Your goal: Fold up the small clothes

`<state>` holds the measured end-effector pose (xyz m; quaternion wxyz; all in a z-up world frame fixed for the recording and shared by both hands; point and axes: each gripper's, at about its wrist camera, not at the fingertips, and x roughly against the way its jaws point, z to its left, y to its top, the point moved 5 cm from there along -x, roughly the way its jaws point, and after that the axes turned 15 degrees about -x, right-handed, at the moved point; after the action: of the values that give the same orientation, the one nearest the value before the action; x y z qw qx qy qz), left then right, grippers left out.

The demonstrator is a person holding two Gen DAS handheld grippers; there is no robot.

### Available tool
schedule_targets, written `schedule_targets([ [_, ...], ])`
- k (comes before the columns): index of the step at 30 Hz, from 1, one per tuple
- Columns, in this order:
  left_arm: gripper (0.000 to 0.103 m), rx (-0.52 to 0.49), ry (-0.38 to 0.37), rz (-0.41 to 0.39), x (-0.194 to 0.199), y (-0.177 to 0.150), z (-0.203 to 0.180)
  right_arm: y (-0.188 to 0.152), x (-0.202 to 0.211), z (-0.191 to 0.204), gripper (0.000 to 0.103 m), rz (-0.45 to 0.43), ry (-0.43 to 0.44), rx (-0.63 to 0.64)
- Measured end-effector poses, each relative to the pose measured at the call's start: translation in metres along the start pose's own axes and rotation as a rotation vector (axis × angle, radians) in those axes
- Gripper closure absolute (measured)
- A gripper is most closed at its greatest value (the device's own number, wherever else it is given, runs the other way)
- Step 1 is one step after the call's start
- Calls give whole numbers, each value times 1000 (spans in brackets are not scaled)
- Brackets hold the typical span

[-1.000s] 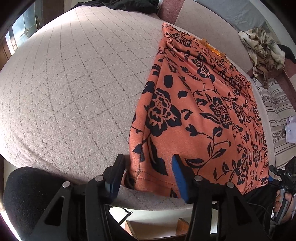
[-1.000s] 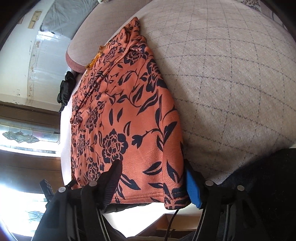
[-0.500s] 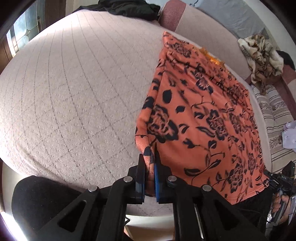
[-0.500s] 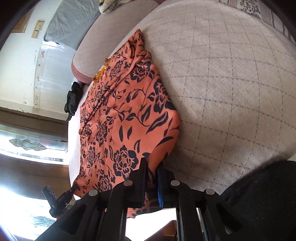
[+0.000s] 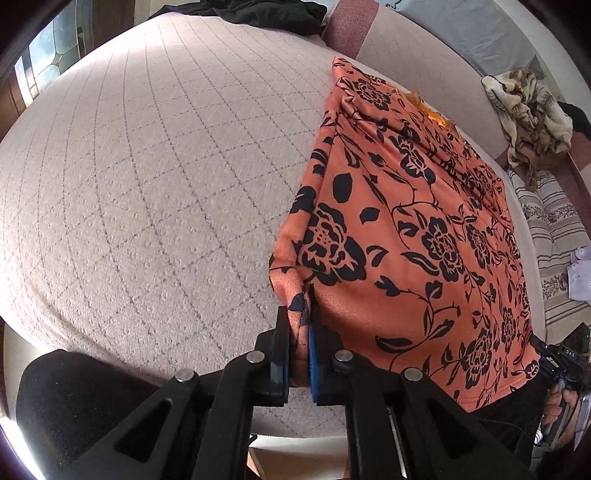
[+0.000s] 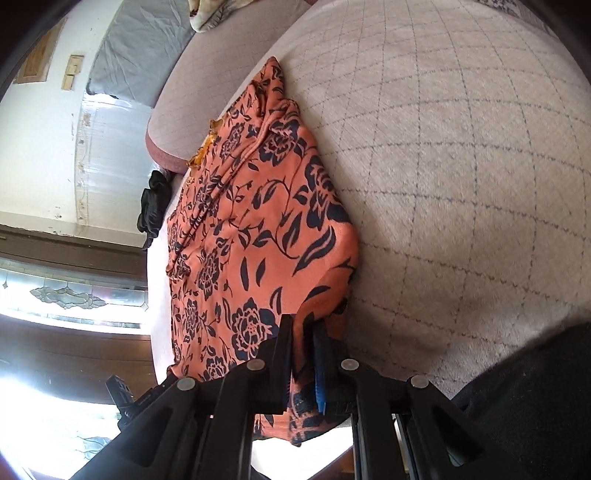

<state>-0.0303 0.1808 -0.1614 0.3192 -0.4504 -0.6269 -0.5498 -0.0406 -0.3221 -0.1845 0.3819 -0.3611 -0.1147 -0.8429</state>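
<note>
An orange garment with a black flower print [image 5: 413, 229] lies flat on a pale quilted bed [image 5: 147, 184], reaching from the near edge to the far side. My left gripper [image 5: 300, 321] is shut on the garment's near left corner, which is bunched between the jaws. In the right wrist view my right gripper [image 6: 303, 332] is shut on the near right corner of the same garment [image 6: 251, 221], lifted slightly off the bed [image 6: 461, 184]. The other gripper shows at the garment's opposite corner in each view.
A black garment [image 5: 266, 11] lies at the far edge of the bed. A patterned beige cloth [image 5: 528, 107] is heaped at the far right, next to a striped cushion [image 5: 554, 229]. A window [image 6: 55, 295] is on the left of the right wrist view.
Both grippers were open around the garment's near corners one second ago. They closed on the fabric and have lifted the corners a little, moving forward over the bed.
</note>
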Motion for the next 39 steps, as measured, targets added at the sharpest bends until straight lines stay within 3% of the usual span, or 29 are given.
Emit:
schedule_targets([
  [4,95,-15,-23,-40,12,21,-3,5,-3,1,93,9,11,-8],
  [8,95,-46,-61,-128,30,76,-12,29,-1,35,93,-2,81,26],
  [12,95,-81,-82,-244,43,160,-24,82,0,97,93,-52,189,77],
  [15,95,-104,-62,-319,35,224,-28,138,3,150,93,-154,276,110],
  [17,95,-124,-28,-292,12,252,-31,174,-4,169,89,-202,282,82],
  [19,95,-97,-68,-269,-6,256,-35,185,-16,178,87,-207,232,106],
  [20,95,-116,-57,-266,-10,251,-38,180,-23,181,75,-177,231,138],
  [21,95,-140,-27,-263,-14,244,-40,171,-28,180,44,-135,218,175],
  [22,95,-152,-12,-256,-19,238,-40,158,-34,177,30,-102,173,229],
  [23,95,-146,-13,-241,-23,231,-38,141,-37,174,25,-89,119,312],
  [25,95,-115,-20,-216,-28,221,-29,104,-45,164,25,-33,27,496],
  [27,95,-85,-27,-210,-26,214,-21,75,-53,151,25,46,-50,603],
  [30,95,-71,-36,-211,-20,208,-17,52,-69,151,25,84,-128,778],
  [34,95,-75,-33,-207,-15,198,-18,55,-109,148,27,191,-161,809],
  [35,95,-75,-32,-206,-13,195,-18,51,-119,147,34,241,-162,821],
  [36,95,-74,-35,-206,-11,192,-18,46,-126,144,65,280,-163,830],
  [37,95,-76,-32,-205,-9,188,-18,43,-133,140,84,320,-178,821],
  [39,95,-88,-15,-215,-2,183,-17,38,-129,140,92,288,-196,829],
])
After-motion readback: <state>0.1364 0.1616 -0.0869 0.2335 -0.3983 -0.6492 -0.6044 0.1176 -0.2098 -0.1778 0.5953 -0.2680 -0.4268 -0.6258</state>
